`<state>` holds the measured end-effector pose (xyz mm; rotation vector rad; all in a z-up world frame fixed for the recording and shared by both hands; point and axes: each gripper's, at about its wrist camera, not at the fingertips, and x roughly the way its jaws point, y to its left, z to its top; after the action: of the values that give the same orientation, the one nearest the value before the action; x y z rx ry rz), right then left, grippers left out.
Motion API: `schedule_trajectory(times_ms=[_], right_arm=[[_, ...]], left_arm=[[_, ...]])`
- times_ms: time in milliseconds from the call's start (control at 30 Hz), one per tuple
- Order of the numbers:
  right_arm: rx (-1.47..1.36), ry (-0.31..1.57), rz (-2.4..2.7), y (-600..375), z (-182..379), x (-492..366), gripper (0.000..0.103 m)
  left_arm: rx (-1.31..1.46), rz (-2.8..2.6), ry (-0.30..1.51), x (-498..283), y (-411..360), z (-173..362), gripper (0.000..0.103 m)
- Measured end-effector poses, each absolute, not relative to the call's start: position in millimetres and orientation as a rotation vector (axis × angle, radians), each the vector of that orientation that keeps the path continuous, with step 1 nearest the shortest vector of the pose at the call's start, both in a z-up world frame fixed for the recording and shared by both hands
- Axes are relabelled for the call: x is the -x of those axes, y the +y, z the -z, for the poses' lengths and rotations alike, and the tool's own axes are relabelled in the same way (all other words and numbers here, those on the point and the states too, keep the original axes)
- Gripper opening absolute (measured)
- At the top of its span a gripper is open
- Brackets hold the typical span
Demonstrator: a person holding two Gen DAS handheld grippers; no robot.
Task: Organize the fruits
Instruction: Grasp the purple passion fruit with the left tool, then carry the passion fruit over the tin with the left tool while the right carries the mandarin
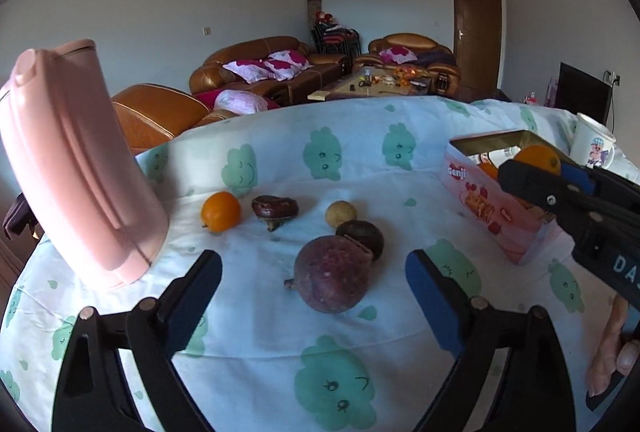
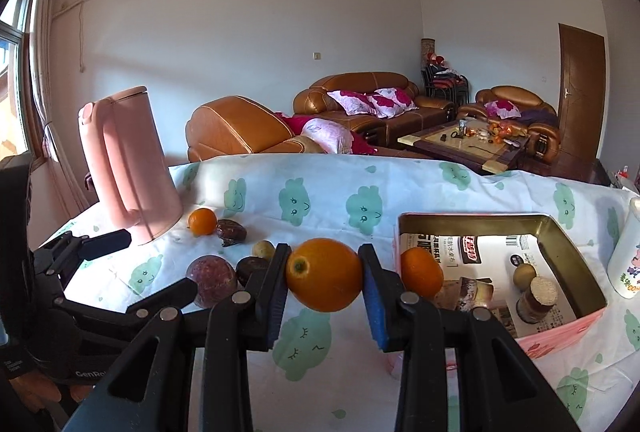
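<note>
Right claw (image 2: pixel 324 282) grips one orange (image 2: pixel 325 280); left claw (image 1: pixel 314 296) gapes over five loose fruits, perhaps more.

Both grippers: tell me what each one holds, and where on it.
The right gripper clamps a round orange fruit by its two opposite sides. The left gripper holds nothing; its jaws stand open around a round purple fruit.
</note>
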<state>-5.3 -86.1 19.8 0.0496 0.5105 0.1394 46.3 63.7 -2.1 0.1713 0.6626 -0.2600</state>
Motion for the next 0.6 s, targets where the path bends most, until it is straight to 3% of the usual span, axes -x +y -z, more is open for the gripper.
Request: schedule_trajectory(times_ms=[133,167,233,367,600], right_arm=[[-0.068,0.525,-0.151,-91.8,-18.8,3.2,0.036],[-0.069,0.526,-0.154,-92.2,-17.9,3.6,0.036],[-0.072,0.533,-0.16,-93.2,-17.1,2.8,0.036],[-0.066,0.547,-0.169,-90.8,-14.5,0.4,0.036],[-0.078,0.528,-0.176,-92.9,-16.9,2.8,0.036]], left_arm=[[-0.162,0.254,0.801,-74.9,52.5,20.9,0.075],[-0.158,0.242,0.835,-81.3,51.3,28.3,0.067],[-0.142,0.238,0.896,-91.4,50.4,40.8,0.062],[-0.132,0.246,0.861,-85.5,51.2,36.7,0.051],[-0.008,0.156,0.706,-64.0,81.6,13.2,0.051]])
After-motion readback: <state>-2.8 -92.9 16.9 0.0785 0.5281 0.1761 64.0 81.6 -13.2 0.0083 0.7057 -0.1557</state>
